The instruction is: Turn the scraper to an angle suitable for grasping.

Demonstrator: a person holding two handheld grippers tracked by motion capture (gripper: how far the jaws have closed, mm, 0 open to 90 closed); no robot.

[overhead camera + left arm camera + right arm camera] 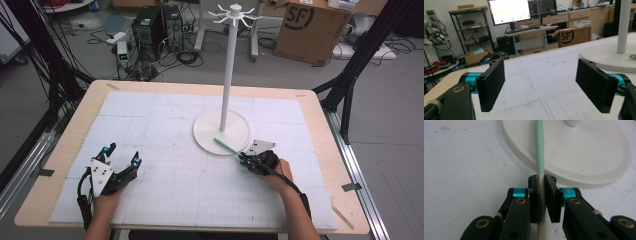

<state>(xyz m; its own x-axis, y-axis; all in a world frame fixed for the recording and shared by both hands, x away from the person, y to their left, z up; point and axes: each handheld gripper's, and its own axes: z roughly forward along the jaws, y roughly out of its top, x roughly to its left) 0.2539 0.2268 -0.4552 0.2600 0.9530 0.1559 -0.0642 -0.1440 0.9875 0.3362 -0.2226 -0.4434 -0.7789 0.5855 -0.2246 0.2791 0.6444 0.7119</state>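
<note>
**Inspector:** Report the right hand.

**Operator:** My right tool (243,157) sits low over the surface (165,150), just in front of the white stand's round base (235,142). My right forearm comes in from the bottom edge and angles up and inward, with the hand wrapped around the tool's body. The jaws are clamped together on a thin stick (540,157) that is pale green along its far length and cream where it passes between the pads.

**Inspector:** Where does the stick lie?

**Operator:** It runs forward out of the jaws and over the rim of the base. In the high view its green end (222,145) slants up and to the left above the base, short of the stand's pole (227,75). Whether the tip touches the base, I cannot tell.

**Inspector:** And the left hand?

**Operator:** My left tool (121,154) rests at the near left of the surface, well apart from the stand and the stick. The forearm rises from the bottom edge and the tool points forward and slightly right. Its jaws stand wide apart, and its own view shows bare gridded matting between the two black pads (491,82).

**Inspector:** Attitude of that tool?

**Operator:** Roughly level, looking across the surface toward the stand base at the right of its view.
</note>
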